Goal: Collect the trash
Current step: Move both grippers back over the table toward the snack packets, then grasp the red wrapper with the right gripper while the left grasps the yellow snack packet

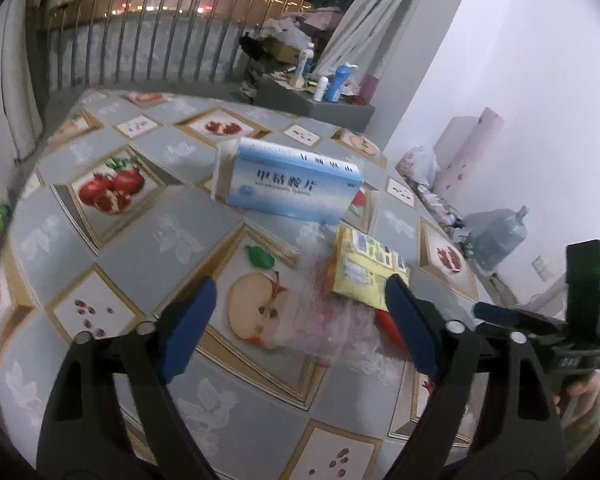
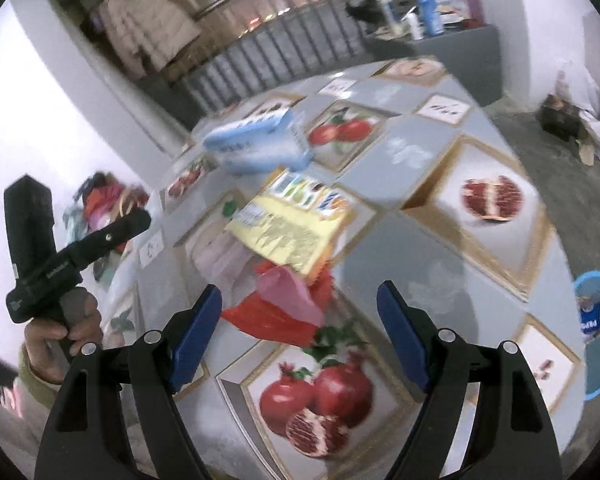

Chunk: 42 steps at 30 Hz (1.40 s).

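Observation:
Trash lies on a table with a fruit-print cloth (image 1: 112, 248). A blue and white medicine box (image 1: 292, 182) stands at mid table, also in the right wrist view (image 2: 256, 142). A yellow snack packet (image 1: 366, 270) (image 2: 292, 228) lies nearer, beside a clear crumpled plastic wrapper (image 1: 324, 316) (image 2: 220, 254) and a red wrapper (image 2: 284, 316) with a pink scrap (image 2: 288, 292). My left gripper (image 1: 300, 316) is open above the clear wrapper. My right gripper (image 2: 300, 320) is open just above the red wrapper. Neither holds anything.
A blue basin (image 2: 598, 332) sits on the floor right of the table. A grey cabinet with bottles (image 1: 332, 80) stands behind the table by a railing. A water jug (image 1: 498, 236) and bags lie along the wall. The right gripper's body shows in the left wrist view (image 1: 572, 332).

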Tool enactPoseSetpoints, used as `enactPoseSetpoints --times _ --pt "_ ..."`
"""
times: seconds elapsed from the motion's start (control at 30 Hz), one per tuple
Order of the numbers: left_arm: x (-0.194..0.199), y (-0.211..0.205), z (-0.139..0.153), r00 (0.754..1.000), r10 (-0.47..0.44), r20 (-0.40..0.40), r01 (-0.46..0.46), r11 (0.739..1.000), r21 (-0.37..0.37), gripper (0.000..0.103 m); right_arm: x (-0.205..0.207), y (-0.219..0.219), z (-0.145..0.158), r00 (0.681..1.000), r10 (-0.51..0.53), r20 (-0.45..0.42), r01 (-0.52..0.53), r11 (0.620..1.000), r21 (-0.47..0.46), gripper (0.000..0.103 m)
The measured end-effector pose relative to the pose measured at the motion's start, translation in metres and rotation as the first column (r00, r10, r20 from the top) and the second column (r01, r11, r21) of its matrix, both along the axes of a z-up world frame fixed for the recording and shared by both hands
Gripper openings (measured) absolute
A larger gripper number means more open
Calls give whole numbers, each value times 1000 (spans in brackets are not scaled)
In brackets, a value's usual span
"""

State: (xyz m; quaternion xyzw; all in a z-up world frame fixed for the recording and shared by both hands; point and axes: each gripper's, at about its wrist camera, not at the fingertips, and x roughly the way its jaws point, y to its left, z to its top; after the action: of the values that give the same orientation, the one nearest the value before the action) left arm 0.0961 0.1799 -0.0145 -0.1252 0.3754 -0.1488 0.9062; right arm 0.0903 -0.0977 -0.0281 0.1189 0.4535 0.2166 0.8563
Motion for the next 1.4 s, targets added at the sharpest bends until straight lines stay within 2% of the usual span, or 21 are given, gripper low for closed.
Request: enactPoseSetpoints --times 0.07,0.17,0.23,0.3,0.4,0.5,0.67,0.9,1.0,1.03,1.17,1.4 --pt "0 0 -3 1000 -6 -9 6 1000 -9 67 2 10 -6 1000 6 -5 -6 1000 -28 74" --pt "2 -1 -4 999 -29 -15 28 998 -50 53 10 18 -19 999 9 -42 -12 998 -62 62" --pt "5 -2 -5 998 -54 -22 52 995 -89 47 11 20 -27 997 8 -74 -13 998 -60 54" --pt "10 -7 -5 996 -80 -25 76 990 -116 43 12 20 -31 996 5 -85 -11 998 -67 46" --pt "18 -21 -7 993 -117 -33 113 987 -115 42 12 18 -34 995 2 -95 -9 998 -70 40" --pt "29 -36 -14 989 -136 -58 130 987 -97 42 12 15 -35 995 -6 -96 0 998 -67 34" --pt "39 -58 -22 986 -147 -77 149 989 12 42 12 12 -37 995 -14 -95 7 997 -72 25" --pt "43 -75 -34 982 -158 -105 170 979 111 41 13 10 -39 996 -18 -91 13 998 -65 20" --pt "41 -79 -36 981 -166 -103 179 975 132 33 13 7 -39 995 -22 -93 16 998 -62 14" --pt "41 -79 -36 980 -170 -102 183 974 132 26 13 7 -40 995 -22 -98 16 998 -56 12" --pt "42 -79 -35 981 -173 -90 184 973 137 16 13 4 -41 994 -25 -105 21 999 -40 9" --pt "38 -77 -28 982 -184 -54 189 973 132 10 11 0 -40 994 -32 -106 28 999 -34 7"
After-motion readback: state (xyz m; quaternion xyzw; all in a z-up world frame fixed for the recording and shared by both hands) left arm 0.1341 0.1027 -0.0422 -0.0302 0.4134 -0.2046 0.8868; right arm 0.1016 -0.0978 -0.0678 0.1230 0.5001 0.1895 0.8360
